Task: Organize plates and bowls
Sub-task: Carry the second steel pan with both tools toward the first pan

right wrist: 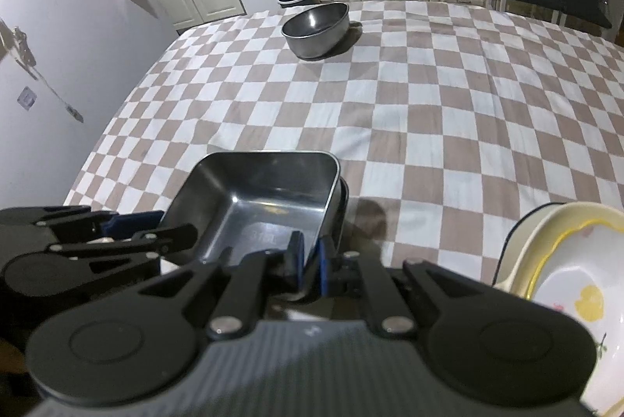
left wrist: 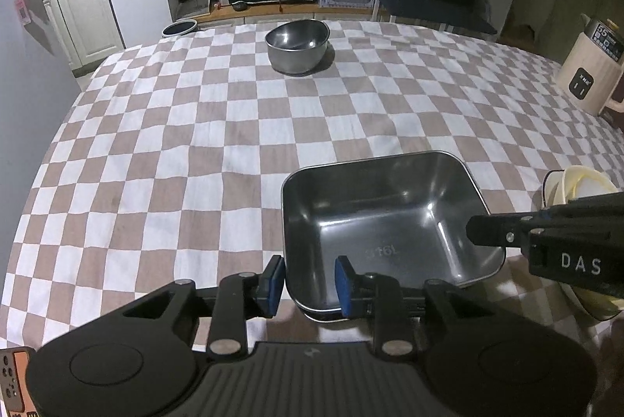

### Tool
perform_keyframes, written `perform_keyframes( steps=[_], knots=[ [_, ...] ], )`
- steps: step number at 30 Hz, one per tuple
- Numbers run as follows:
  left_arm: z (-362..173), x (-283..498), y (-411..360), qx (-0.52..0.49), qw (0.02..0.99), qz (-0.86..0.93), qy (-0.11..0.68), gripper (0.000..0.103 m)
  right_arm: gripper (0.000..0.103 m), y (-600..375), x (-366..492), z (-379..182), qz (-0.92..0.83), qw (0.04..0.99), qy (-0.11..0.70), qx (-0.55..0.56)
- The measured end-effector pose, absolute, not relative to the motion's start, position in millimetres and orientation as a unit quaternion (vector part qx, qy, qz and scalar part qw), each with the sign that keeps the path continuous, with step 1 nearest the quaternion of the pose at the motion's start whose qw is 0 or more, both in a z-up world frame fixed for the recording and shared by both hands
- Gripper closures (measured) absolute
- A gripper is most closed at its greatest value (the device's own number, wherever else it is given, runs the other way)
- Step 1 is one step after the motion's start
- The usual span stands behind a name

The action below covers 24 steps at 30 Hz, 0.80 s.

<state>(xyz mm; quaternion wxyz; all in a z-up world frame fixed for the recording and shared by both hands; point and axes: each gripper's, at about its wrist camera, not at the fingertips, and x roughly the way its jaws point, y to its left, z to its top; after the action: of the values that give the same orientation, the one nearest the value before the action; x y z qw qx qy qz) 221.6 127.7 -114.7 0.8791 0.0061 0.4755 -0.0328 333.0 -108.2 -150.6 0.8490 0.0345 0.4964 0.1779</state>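
On the checkered cloth [left wrist: 195, 128], right gripper [right wrist: 310, 259] clamps square tray [left wrist: 390, 214]; left gripper [left wrist: 310, 280] straddles its rim, unclamped.

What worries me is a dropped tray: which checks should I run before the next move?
1. Right gripper clamped on the square tray wall: ok.
2. Left gripper gripping the tray: not ok; its pads straddle the wall without pressing.
3. Round steel bowl out of the way: ok, far across the checked cloth.
4. Stacked cream plates apart from the tray: ok.
5. Tray resting flat on the cloth: cannot tell.
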Motion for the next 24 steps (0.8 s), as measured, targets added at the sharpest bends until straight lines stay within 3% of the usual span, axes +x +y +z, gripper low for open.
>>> perform_keyframes(
  steps=[24],
  knots=[
    [-130.3,228.2,128.9,0.014,0.868,-0.051,0.493,0.074,0.094,-108.7,344.4,-161.9,0.174,0.841,0.512,0.016]
  ],
)
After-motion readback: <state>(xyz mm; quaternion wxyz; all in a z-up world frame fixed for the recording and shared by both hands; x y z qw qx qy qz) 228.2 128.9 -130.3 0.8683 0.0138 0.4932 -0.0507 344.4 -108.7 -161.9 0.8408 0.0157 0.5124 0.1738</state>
